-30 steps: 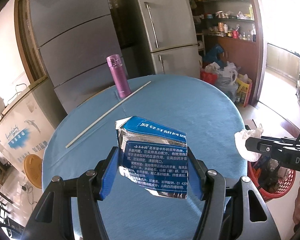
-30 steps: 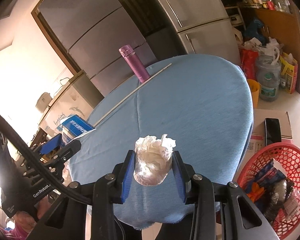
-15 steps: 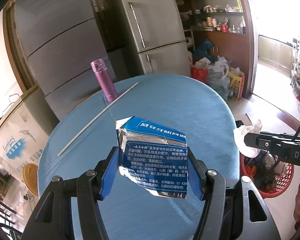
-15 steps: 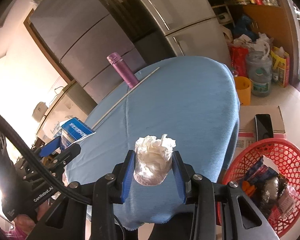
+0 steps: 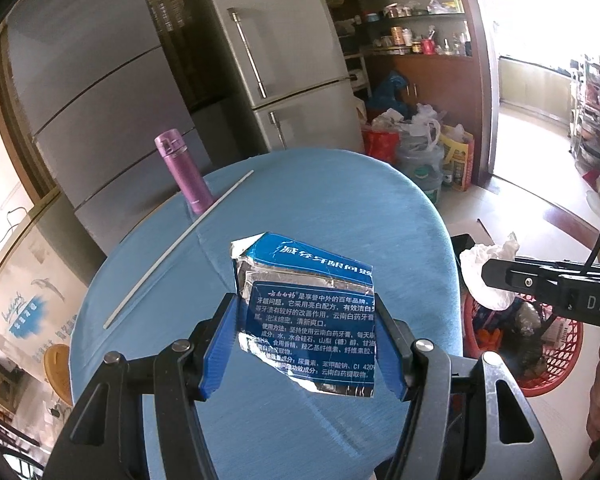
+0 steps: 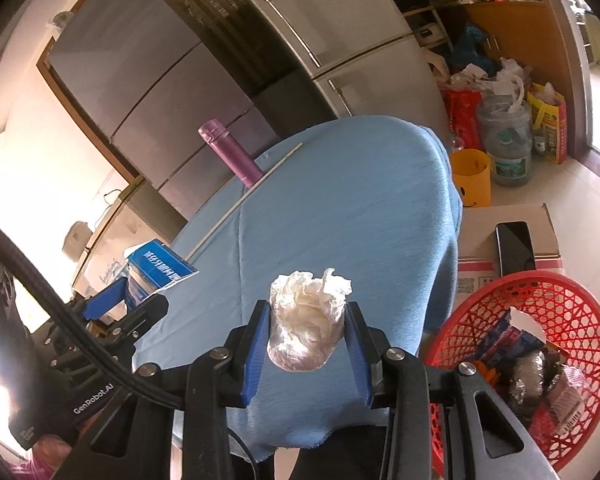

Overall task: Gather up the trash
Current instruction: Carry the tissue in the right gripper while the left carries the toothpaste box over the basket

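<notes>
Over the near table edge, your left gripper (image 5: pixel 306 344) pinches a light, crushable carton (image 5: pixel 306 312); your right gripper (image 6: pixel 306 350) squeezes soft tissue (image 6: pixel 306 324).

Bright daylight, blown-out doorway (image 5: pixel 540 80) glare, fisheye-warped dark edges

Table (image 5: pixel 340 208): covered in matt blue cloth with a fine woven grain. Carton (image 5: pixel 308 312): crushed blue printed card, glossy, with creased silver foil lining exposed at its torn edges. Tissue wad (image 6: pixel 306 328): crumpled white paper, matt and wrinkled. Basket (image 6: pixel 580 304), at 4 o'clock in the right wrist view: red openwork plastic. Flask (image 5: pixel 184 176), at 11 o'clock: smooth pink-purple metallic finish. Refrigerators (image 5: pixel 292 48): brushed grey metal with a soft sheen.
</notes>
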A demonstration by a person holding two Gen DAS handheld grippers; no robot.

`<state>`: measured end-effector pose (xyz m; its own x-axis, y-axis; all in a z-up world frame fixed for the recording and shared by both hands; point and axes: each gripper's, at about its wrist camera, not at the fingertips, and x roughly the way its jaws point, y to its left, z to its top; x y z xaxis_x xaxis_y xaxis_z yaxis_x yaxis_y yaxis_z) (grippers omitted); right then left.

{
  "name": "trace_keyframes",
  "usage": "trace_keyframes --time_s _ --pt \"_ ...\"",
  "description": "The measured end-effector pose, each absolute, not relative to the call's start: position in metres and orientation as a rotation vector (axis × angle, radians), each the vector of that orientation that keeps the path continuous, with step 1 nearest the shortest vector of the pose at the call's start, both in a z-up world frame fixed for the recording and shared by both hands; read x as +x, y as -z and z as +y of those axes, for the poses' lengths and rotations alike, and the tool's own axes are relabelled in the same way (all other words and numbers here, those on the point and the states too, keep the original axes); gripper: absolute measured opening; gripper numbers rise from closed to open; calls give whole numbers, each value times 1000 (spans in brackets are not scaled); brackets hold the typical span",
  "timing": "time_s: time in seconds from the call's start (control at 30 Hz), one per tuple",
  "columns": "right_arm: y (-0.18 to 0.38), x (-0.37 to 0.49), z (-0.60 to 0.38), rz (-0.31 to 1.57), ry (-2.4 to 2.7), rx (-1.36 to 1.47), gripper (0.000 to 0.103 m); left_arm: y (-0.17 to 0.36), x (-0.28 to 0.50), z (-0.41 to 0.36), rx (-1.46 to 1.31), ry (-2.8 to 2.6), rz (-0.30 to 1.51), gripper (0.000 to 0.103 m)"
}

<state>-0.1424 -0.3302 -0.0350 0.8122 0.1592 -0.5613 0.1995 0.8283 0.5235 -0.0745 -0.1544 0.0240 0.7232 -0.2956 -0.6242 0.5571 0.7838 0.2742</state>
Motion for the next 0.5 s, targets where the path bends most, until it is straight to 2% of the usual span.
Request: trace_keyframes --time_s 0.5 --pt "39 -157 -357 626 79 647 40 -22 -79 -184 517 549 592 64"
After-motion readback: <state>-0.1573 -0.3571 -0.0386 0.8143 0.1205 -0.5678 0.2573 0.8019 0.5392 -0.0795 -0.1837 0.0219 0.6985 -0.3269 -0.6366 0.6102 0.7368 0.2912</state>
